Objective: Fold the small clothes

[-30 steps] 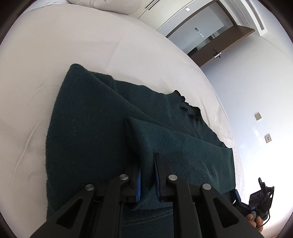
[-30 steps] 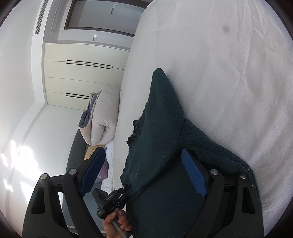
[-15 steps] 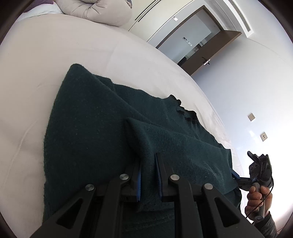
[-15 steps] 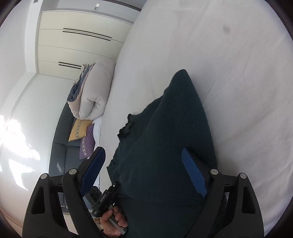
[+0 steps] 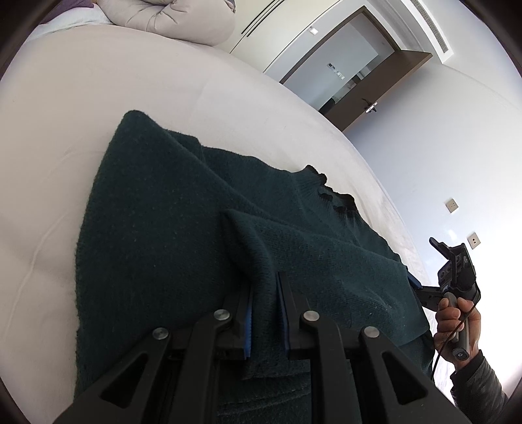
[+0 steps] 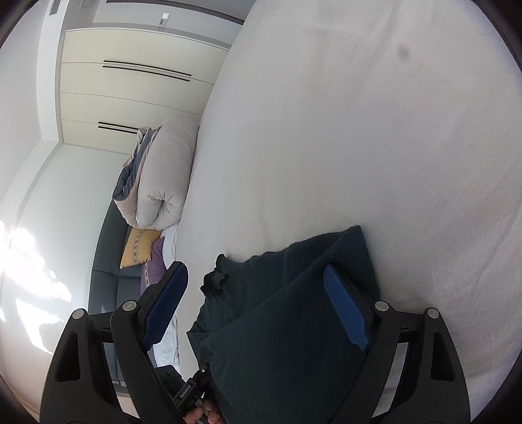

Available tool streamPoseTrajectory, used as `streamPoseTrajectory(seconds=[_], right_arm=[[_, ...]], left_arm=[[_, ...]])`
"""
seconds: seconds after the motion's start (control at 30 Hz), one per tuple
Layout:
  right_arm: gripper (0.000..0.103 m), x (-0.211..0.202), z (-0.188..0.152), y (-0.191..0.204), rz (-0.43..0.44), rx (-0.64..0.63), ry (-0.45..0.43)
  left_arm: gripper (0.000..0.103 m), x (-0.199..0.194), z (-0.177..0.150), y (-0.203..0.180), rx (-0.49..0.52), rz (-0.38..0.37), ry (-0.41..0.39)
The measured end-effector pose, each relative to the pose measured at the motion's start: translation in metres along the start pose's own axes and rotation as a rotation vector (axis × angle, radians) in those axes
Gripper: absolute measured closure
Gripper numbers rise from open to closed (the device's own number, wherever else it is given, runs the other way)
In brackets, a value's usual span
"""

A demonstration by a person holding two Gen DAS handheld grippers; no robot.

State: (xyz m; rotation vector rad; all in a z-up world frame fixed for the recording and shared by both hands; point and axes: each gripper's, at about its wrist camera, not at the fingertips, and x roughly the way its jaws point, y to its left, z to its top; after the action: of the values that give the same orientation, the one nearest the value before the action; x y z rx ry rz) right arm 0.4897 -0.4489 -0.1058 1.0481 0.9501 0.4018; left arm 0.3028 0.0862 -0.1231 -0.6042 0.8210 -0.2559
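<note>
Blue rubber pads are clamped tight on knit. The left gripper [image 5: 265, 313] pinches a raised ridge of the dark green sweater [image 5: 156, 248], its fingers nearly together with a thick double layer of wool between them. That fold climbs from the pads toward 12 o'clock and drapes away to 3 o'clock across the body of the garment.

The right gripper [image 6: 257, 303] is a different story: its jaws stand wide, blue pads [image 6: 345, 313] well apart, nothing pinched, though the sweater's lifted flap fills the gap between them. In the left view that tool sits at 3 o'clock, by the flap's far edge, gripped in the person's hand [image 5: 456, 323].

The sweater lies spread on the white bed [image 6: 359, 146], neckline [image 5: 336, 199] pointing toward 1 o'clock in the left view and one corner out at 11 o'clock.

Now the risk. Only one side of this fold is held. If the left gripper carries the flap across while the right stays unclosed, I'd expect the free edge to sag and land skewed, bunching near the neckline. The knit looks heavy and loose, so a thin bite could slip. A hard pull could also drag the whole sweater over the smooth sheet.

At 12 o'clock in the left view a rolled duvet [image 5: 169, 19] lies well apart.
</note>
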Motion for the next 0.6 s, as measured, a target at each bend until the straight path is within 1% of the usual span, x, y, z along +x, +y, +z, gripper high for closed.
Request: streamPoseTrajectory(seconds=[0.1,0.17,0.2,0.3,0.37,0.43,0.53,0.57,0.6], right_arm=[[0.018,-0.006,-0.008,0.001,0.001,-0.026,0.010],[0.018,-0.011,-0.020,0.002,0.009,-0.026,0.035],[0.018,-0.015,-0.028,0.004,0.011,-0.035,0.050],[0.017,-0.023,-0.059,0.008,-0.021,-0.073,0.105],[0.017,-0.031,-0.079,0.009,-0.032,-0.098,0.122],[0.018,-0.041,-0.100,0.007,-0.039,-0.094,0.127],[0.017,-0.068,-0.131,0.009,-0.041,-0.100,0.094],[0.017,-0.076,-0.141,0.009,-0.032,-0.093,0.088],[0.017,-0.088,-0.156,0.008,-0.002,-0.080,0.074]], left_arm=[[0.086,0.000,0.000,0.000,0.000,0.002,0.001],[0.086,0.000,0.000,0.000,0.001,0.003,0.001],[0.086,0.001,0.000,-0.001,0.001,0.004,0.001],[0.086,0.002,0.000,-0.001,0.000,0.006,0.001],[0.087,0.002,0.000,-0.001,0.002,0.008,0.001],[0.086,0.002,-0.001,-0.002,0.002,0.009,0.000],[0.086,0.002,-0.001,-0.002,0.004,0.011,0.000],[0.086,0.002,-0.001,-0.002,0.002,0.010,0.002],[0.086,0.003,0.000,-0.002,-0.001,0.009,0.005]])
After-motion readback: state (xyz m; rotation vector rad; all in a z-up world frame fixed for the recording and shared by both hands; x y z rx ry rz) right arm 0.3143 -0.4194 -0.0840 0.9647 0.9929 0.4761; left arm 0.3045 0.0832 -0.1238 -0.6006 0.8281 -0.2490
